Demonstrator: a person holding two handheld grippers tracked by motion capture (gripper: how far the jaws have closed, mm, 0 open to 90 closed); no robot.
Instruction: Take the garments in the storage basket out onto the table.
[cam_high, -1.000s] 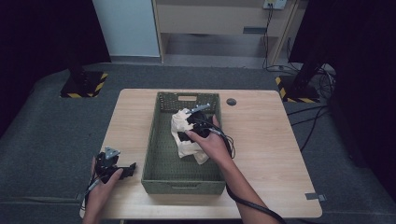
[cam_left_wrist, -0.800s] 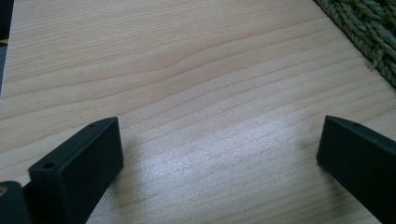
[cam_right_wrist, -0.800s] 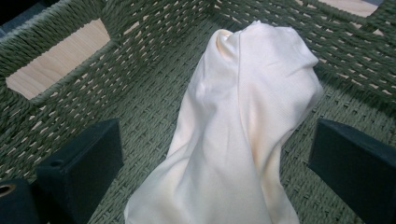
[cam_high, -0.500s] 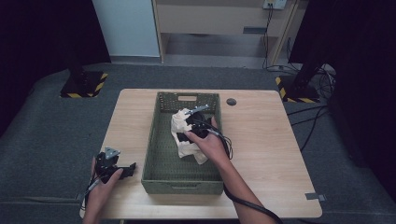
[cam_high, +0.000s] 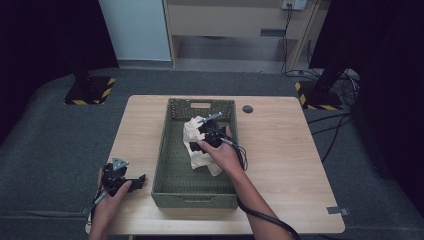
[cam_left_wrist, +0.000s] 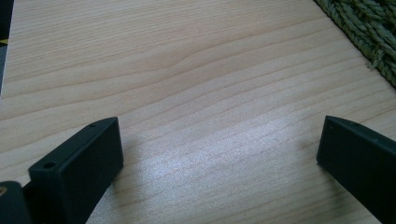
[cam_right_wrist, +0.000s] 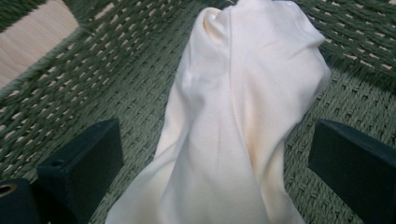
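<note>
- Left tongs: at 8 o'clock on the worktop, just beside the basket's outer wall; jaws wide apart, nothing between them, idle over bare wood.
- Basket: green woven, centre of the worktop.
- Cloth: cream, bunched, inside the basket toward 12 o'clock; not yet lifted out.
- Right tongs: over the cloth, jaws spread wide either side of its raised fold, unclosed; judged grasp pending, removal remaining.

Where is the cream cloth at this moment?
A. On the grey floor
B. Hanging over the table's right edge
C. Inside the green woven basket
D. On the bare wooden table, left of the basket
C: the cream cloth lies on the woven bottom of the green basket, between the open jaws of the right tool.
</note>
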